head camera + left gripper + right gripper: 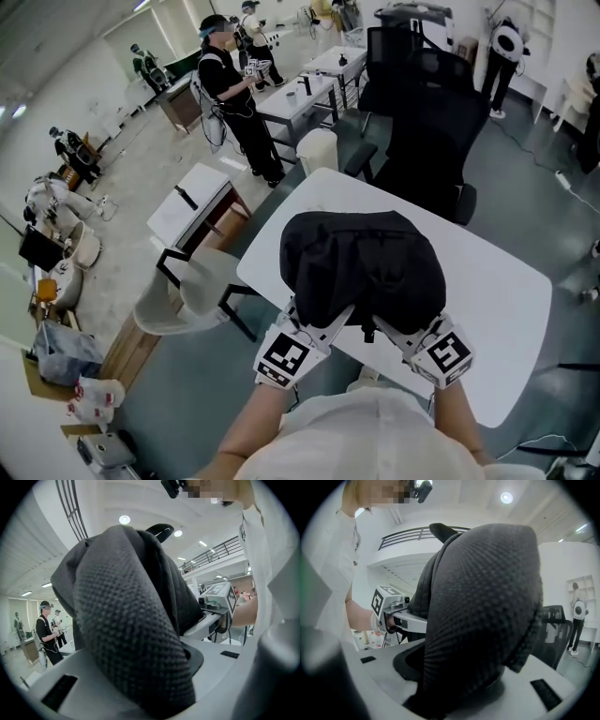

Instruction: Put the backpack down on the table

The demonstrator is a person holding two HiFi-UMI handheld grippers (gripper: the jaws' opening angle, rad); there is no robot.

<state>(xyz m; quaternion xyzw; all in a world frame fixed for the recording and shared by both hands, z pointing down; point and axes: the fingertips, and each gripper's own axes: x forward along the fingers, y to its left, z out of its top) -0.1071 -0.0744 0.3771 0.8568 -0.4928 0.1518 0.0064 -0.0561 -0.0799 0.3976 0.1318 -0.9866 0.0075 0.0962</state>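
In the head view a black backpack [361, 267] is held over the near half of a white table [502, 295]; whether it touches the tabletop I cannot tell. My left gripper [317, 323] grips its near left side and my right gripper [401, 333] its near right side. A padded mesh shoulder strap [136, 634] fills the left gripper view, and my left gripper [150, 672] is shut on it. The other mesh strap [483, 620] fills the right gripper view, pinched by my right gripper [461, 677]. Each gripper view shows the opposite gripper's marker cube beside the bag.
A black office chair [427, 122] stands at the table's far side. A white stool [187, 295] and a small folding desk [192, 211] are to the left on the floor. A white bin [317, 150] and a standing person [230, 89] lie farther back.
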